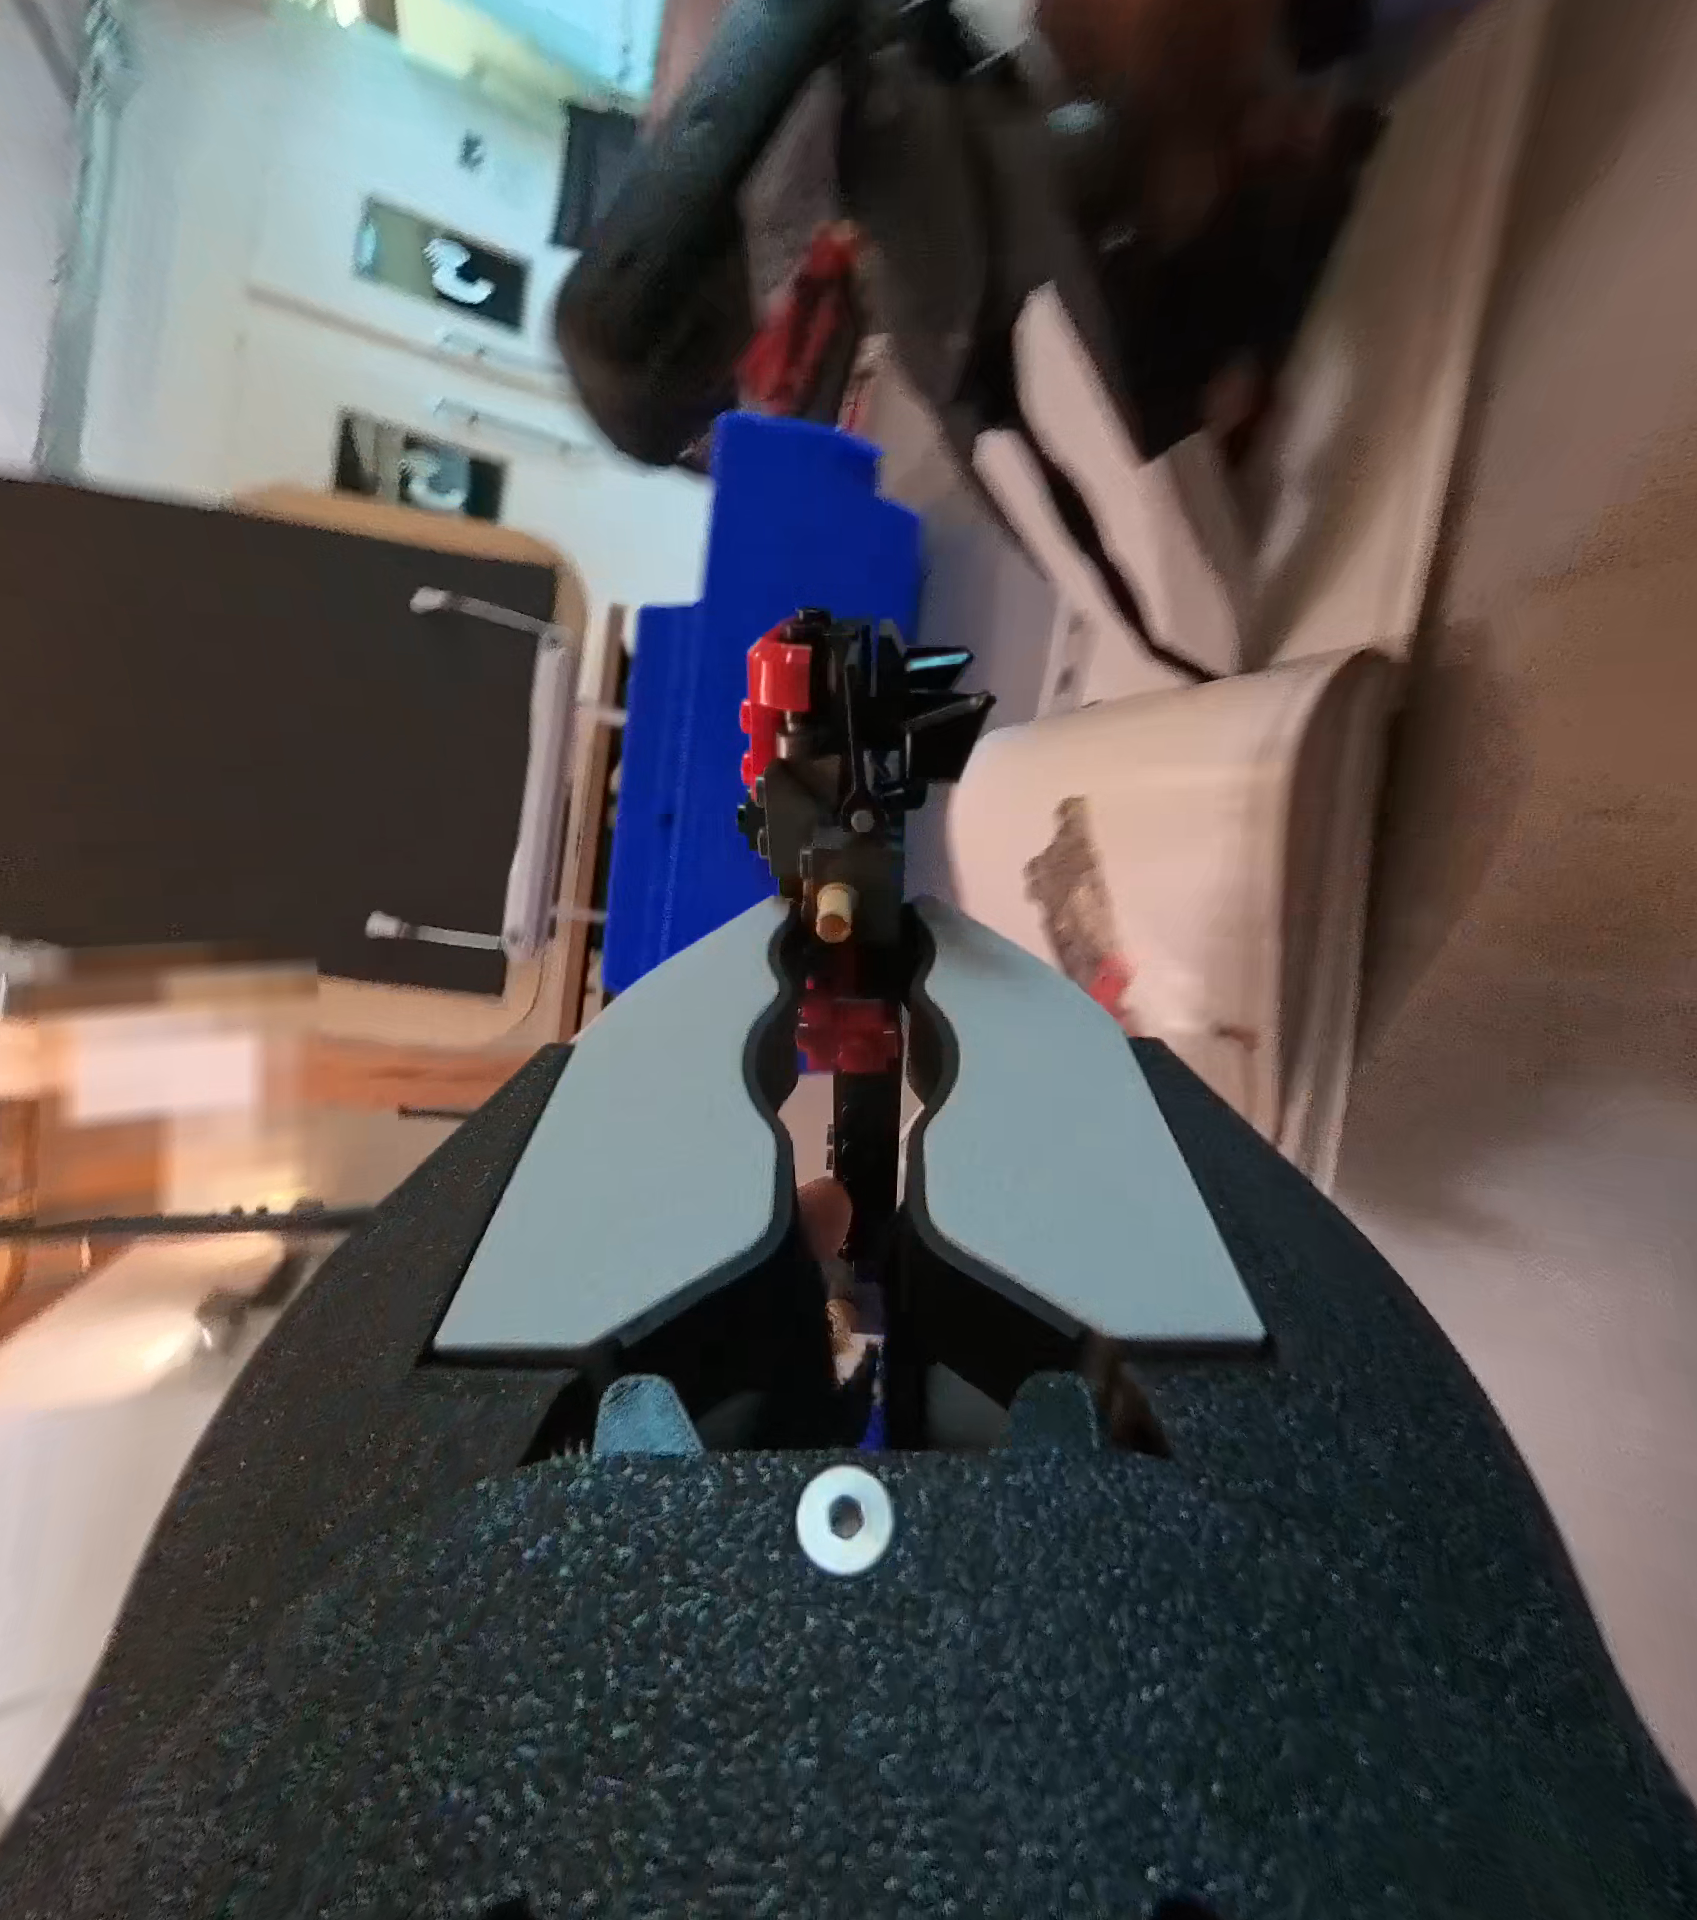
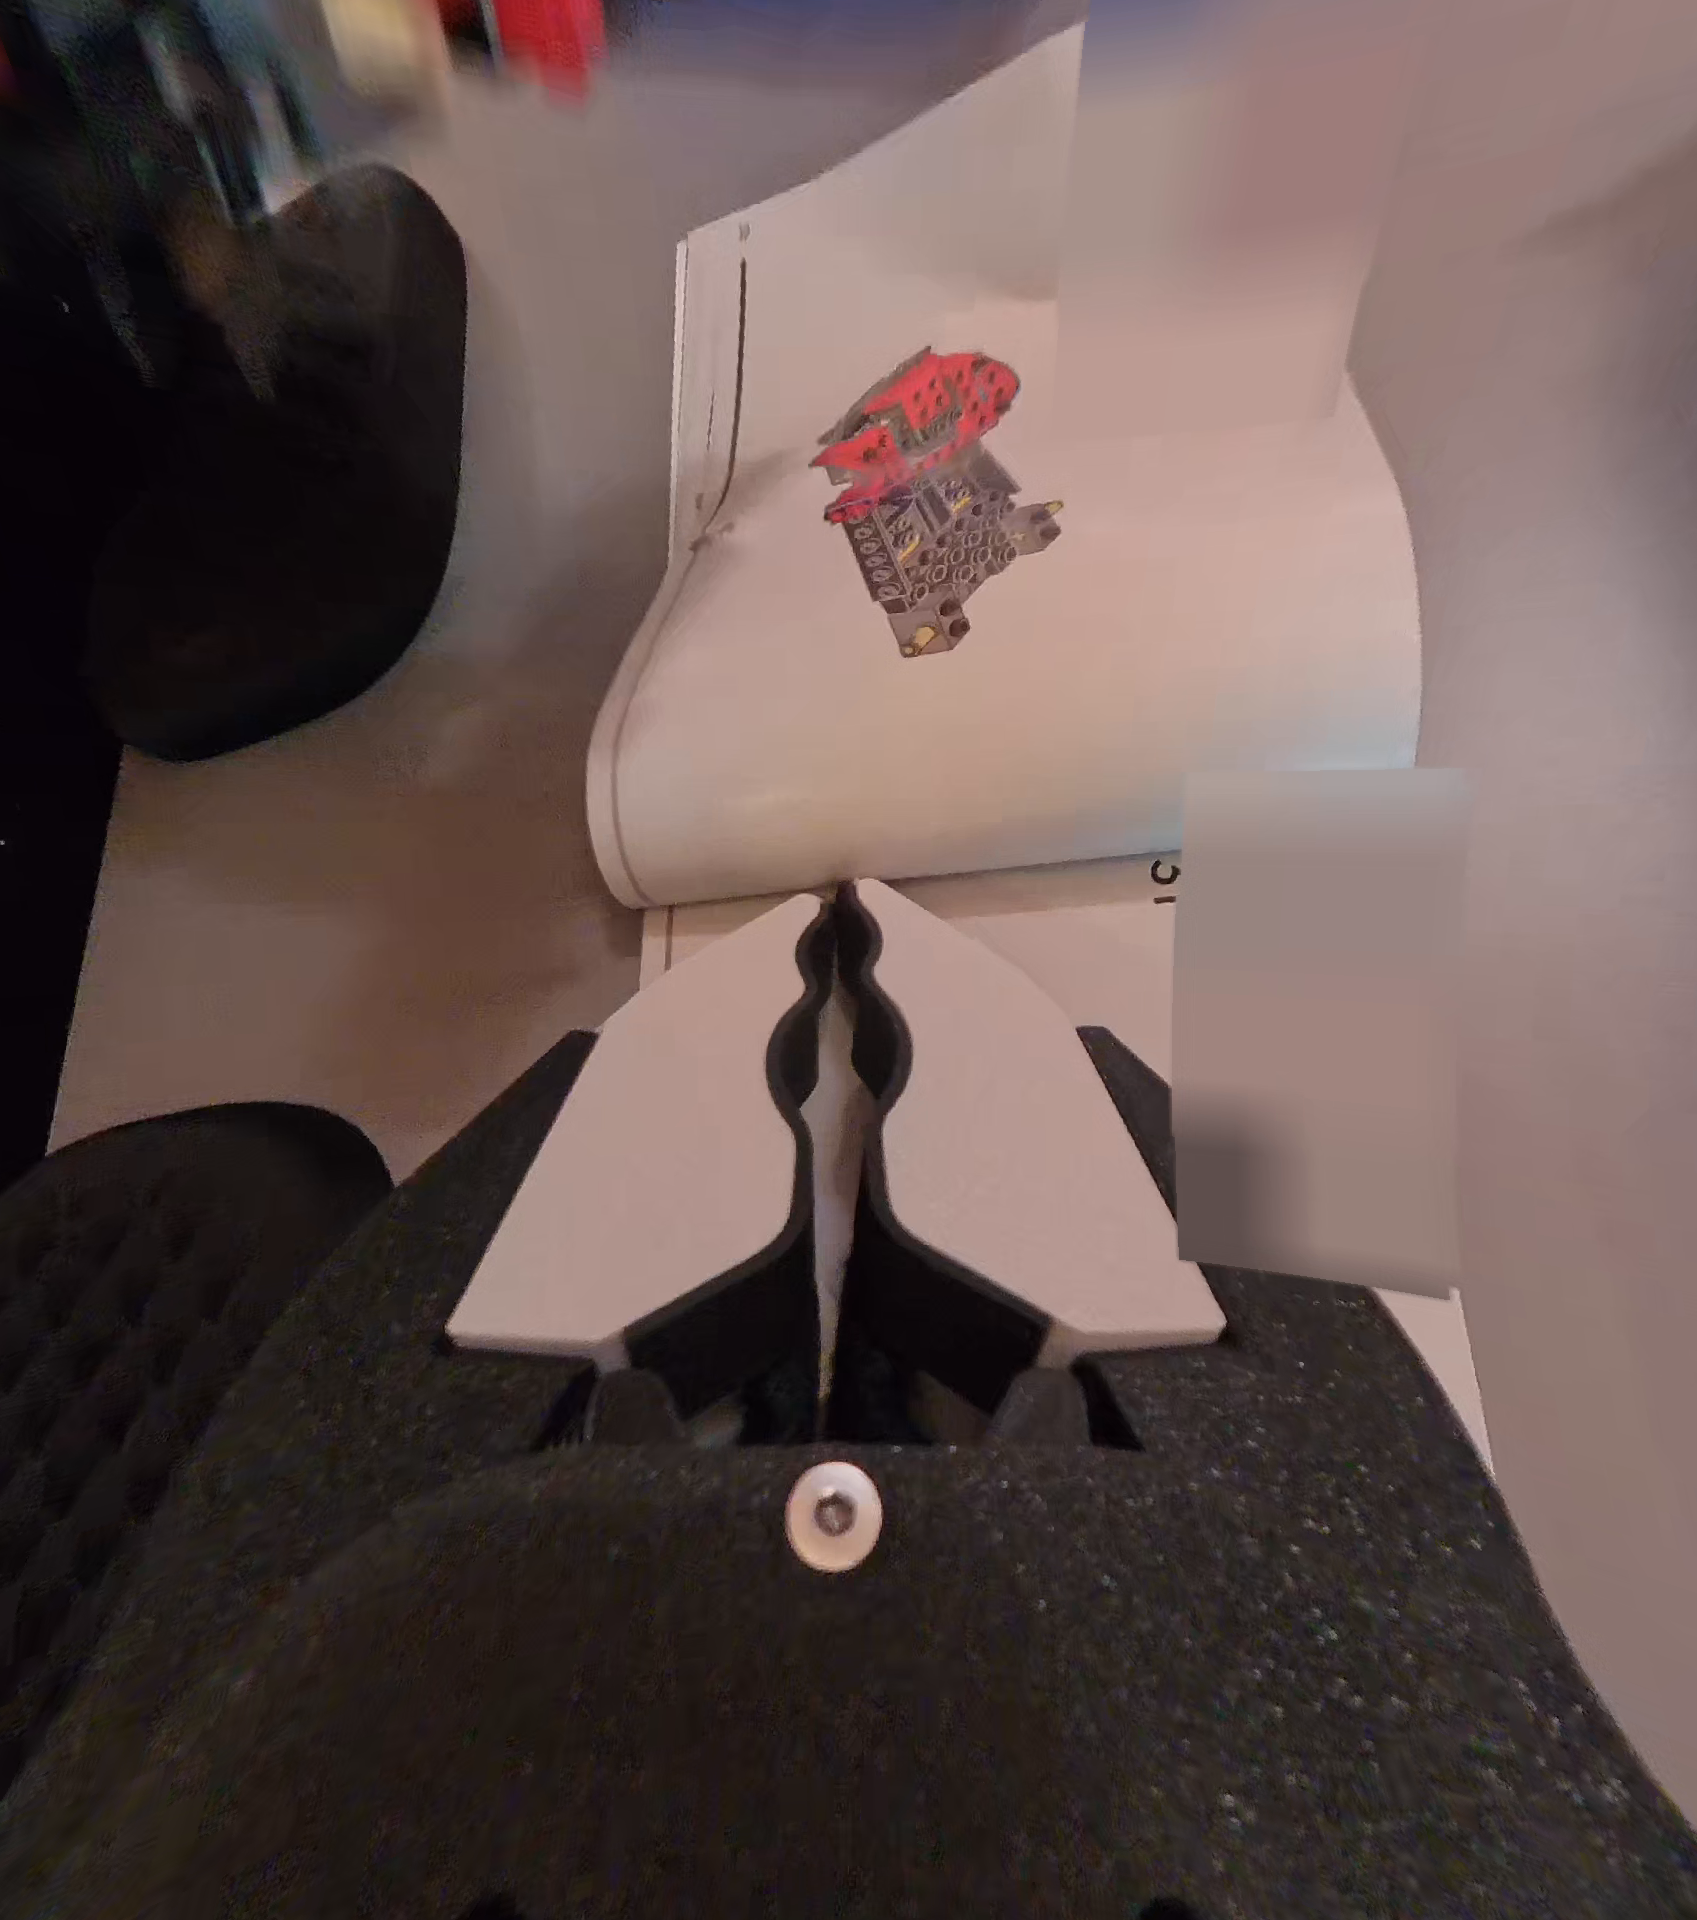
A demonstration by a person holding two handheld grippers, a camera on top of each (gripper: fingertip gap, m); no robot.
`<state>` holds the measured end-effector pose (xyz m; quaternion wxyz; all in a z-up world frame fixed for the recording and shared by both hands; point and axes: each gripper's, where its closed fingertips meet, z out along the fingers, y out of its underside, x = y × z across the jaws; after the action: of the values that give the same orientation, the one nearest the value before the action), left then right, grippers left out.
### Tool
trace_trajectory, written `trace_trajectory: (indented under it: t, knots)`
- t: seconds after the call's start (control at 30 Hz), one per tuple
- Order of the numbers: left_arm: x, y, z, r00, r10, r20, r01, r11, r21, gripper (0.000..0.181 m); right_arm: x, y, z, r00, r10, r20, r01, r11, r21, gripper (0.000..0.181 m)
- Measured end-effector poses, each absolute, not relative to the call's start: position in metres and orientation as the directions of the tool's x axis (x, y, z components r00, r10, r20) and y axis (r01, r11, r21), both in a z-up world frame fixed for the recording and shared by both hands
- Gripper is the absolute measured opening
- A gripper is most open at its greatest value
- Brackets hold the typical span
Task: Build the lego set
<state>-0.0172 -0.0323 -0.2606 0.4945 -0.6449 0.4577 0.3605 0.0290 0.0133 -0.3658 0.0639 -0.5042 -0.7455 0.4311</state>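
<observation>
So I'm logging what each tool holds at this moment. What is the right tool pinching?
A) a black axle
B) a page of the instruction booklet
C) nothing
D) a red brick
B: the right tool is shut on a curled white page of the instruction booklet, while the black and red lego assembly sits in the left tool.

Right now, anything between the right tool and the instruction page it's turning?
Nothing visible. The right tool is shut on the curled page of the instruction booklet. The left tool holds the lego assembly elsewhere.
</observation>
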Motion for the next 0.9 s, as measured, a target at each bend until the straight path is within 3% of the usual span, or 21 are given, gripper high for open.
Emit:
trace_trajectory:
  t: [0.1, 0.23, 0.3, 0.4, 0.57, 0.9]
  knots:
    - [0.007, -0.018, -0.285, 0.171, -0.3, -0.939, -0.985, -0.033, -0.169, 0.015, 0.029, 0.013, -0.366, -0.476, 0.807, -0.35, 0.7, 0.107, -0.706, 0.0]
    - [-0.008, 0.0, -0.304, -0.065, -0.306, -0.95, -0.991, -0.091, 0.097, 0.015, 0.031, 0.013, -0.366, -0.485, 0.809, -0.333, 0.69, 0.12, -0.714, 0.0]
    - [-0.019, 0.001, -0.309, -0.116, -0.306, -0.945, -0.98, -0.118, 0.158, 0.015, 0.031, 0.013, -0.366, -0.486, 0.812, -0.323, 0.686, 0.126, -0.716, 0.0]
    - [-0.036, 0.01, -0.297, -0.097, -0.239, -0.966, -0.977, -0.164, 0.139, 0.015, 0.031, 0.013, -0.366, -0.49, 0.815, -0.311, 0.681, 0.135, -0.719, 0.0]
    - [-0.063, 0.053, -0.296, 0.151, -0.284, -0.947, -0.956, -0.285, -0.068, 0.015, 0.031, 0.011, -0.365, -0.501, 0.82, -0.277, 0.667, 0.161, -0.728, 0.0]
    - [-0.089, 0.105, -0.322, 0.048, -0.26, -0.964, -0.934, -0.355, 0.049, 0.016, 0.034, 0.005, -0.365, -0.509, 0.815, -0.278, 0.665, 0.167, -0.727, 0.0]
